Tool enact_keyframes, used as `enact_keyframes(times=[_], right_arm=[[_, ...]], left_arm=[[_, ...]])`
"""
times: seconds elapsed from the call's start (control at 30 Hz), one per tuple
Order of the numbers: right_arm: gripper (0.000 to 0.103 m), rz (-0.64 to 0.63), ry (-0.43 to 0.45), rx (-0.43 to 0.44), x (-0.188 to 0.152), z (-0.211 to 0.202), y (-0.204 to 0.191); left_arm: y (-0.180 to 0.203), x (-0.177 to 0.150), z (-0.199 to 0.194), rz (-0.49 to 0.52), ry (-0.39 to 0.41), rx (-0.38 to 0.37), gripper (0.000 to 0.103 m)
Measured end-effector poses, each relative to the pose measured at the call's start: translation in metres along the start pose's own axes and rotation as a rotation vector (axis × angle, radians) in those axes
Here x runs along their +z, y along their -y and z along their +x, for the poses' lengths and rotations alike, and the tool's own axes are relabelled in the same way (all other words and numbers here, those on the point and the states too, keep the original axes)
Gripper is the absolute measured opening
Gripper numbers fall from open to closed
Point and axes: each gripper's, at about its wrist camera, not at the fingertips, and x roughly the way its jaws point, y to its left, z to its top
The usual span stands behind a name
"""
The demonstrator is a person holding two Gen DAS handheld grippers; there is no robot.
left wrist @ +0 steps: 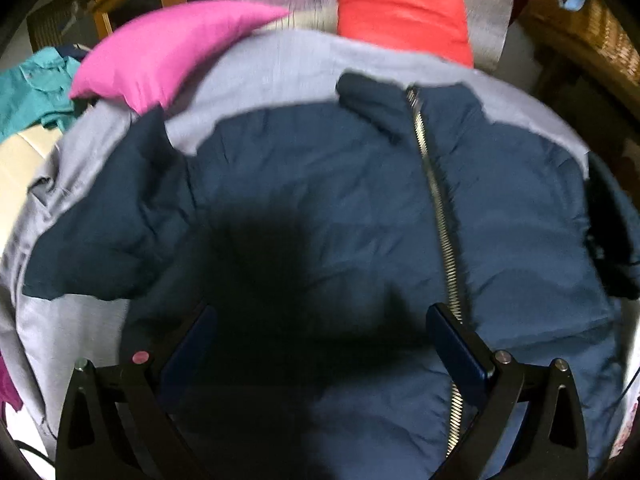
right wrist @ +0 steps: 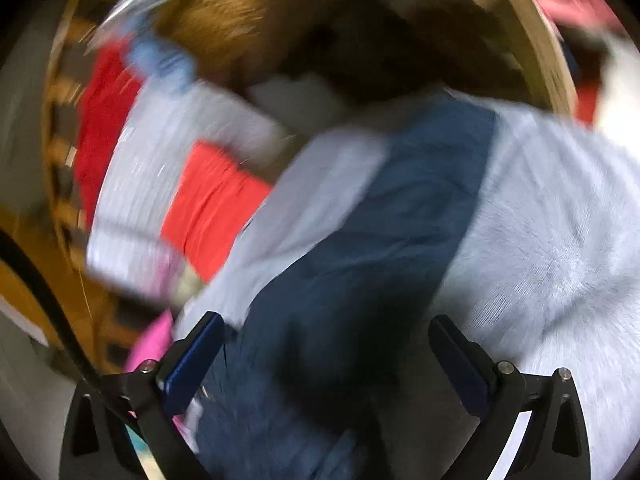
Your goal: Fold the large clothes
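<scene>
A navy padded jacket [left wrist: 320, 184] lies front-up on a pale grey sheet [left wrist: 272, 72], its silver zipper [left wrist: 438, 216] running from the collar toward me. One sleeve [left wrist: 112, 236] is bent across at the left. My left gripper [left wrist: 320, 328] hovers open just above the jacket's lower front, nothing between its fingers. In the blurred right wrist view, a navy sleeve or edge of the jacket [right wrist: 384, 216] crosses the grey sheet [right wrist: 552, 248]. My right gripper [right wrist: 326, 340] is open over that navy cloth, holding nothing.
A pink cushion [left wrist: 160, 60] and a red folded item [left wrist: 400, 12] lie beyond the jacket. A teal garment [left wrist: 32, 88] sits at the far left. Wicker furniture [left wrist: 592, 32] stands at the right. Red cloth [right wrist: 216, 208] and wicker [right wrist: 60, 152] blur past in the right wrist view.
</scene>
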Motion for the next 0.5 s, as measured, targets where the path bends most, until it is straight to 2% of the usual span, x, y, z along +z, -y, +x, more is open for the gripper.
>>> enact_keyframes(times=[0.13, 0.2, 0.23, 0.27, 0.33, 0.37, 0.43, 0.5], right_arm=[[0.089, 0.096, -0.021, -0.053, 0.023, 0.033, 0.033], [0.083, 0.128, -0.011, -0.064, 0.028, 0.046, 0.037], [0.083, 0.116, 0.009, -0.06, 0.03, 0.049, 0.034], [0.078, 0.102, 0.011, -0.059, 0.034, 0.054, 0.03], [0.048, 0.074, -0.011, -0.07, 0.037, 0.068, 0.026], [0.029, 0.074, -0.033, -0.071, 0.033, 0.076, 0.026], [0.025, 0.058, -0.007, -0.071, 0.03, 0.078, 0.022], [0.024, -0.019, 0.012, -0.056, 0.025, 0.07, -0.001]], left_arm=[[0.007, 0.001, 0.017, 0.045, -0.039, -0.01, 0.103], [0.01, 0.0, 0.024, 0.068, -0.047, -0.001, 0.103], [0.013, 0.0, 0.026, 0.077, -0.045, 0.0, 0.103], [0.014, 0.0, 0.026, 0.076, -0.039, -0.005, 0.103], [0.013, -0.002, 0.028, 0.062, -0.044, -0.022, 0.103], [0.011, -0.003, 0.03, 0.05, -0.05, -0.033, 0.103], [0.005, -0.006, 0.031, 0.021, -0.048, -0.068, 0.103], [0.002, -0.009, 0.027, 0.021, -0.048, -0.079, 0.103]])
